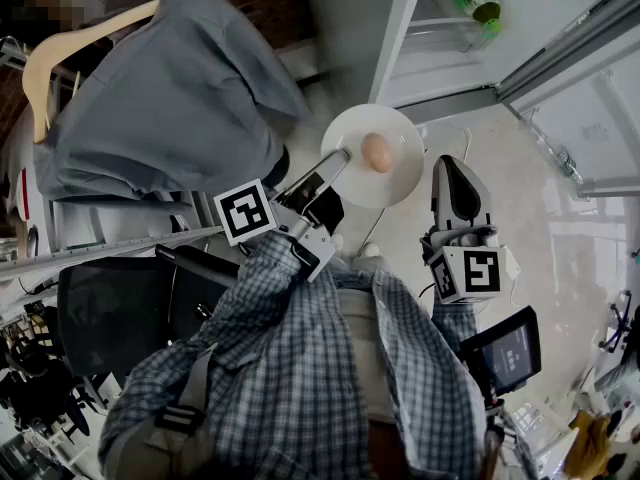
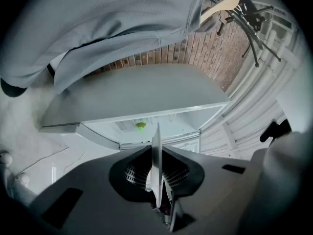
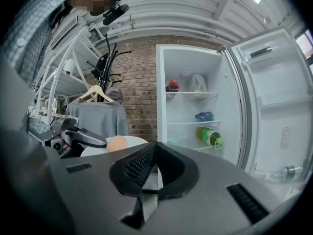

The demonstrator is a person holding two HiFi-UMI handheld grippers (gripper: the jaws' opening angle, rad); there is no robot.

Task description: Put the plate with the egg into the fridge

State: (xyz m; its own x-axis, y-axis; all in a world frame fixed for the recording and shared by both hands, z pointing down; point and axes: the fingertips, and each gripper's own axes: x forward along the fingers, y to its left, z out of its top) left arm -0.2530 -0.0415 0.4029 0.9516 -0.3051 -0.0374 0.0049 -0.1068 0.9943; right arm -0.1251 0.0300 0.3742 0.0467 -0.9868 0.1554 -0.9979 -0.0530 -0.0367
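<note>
**A:** Where's the plate (image 1: 395, 183) right now?

**B:** It's up in the air in front of the person, short of the fridge (image 3: 163, 97). The left gripper (image 1: 343, 156) is clamped on the plate's near rim, and its own view shows the plate edge-on between the jaws. The egg (image 1: 377, 152) lies loose near the middle. The right gripper (image 1: 447, 164) hangs just beside the plate, jaws together with nothing between them.

**A:** So how should it go in?

**B:** Slow and level, I'd say. The plate is pinched at only one rim, so any tilt or jolt could send the egg rolling off. I'd go straight past the open door (image 3: 279, 106) and slide the plate flat onto a bare stretch of shelf (image 3: 188, 142). It should stay clear of the green bottle (image 3: 208, 135). The jaws should open only once the plate's weight is fully on the shelf. If the far rim sags, the free right gripper could steady it.

**A:** Any brand or writing to read?

**B:** None that I can make out. The marker cube (image 1: 246, 211) on each gripper shows only black-and-white square patterns. There's a sticker (image 3: 285, 137) inside the door, but it's too small to read, and so is the bottle's label.
</note>
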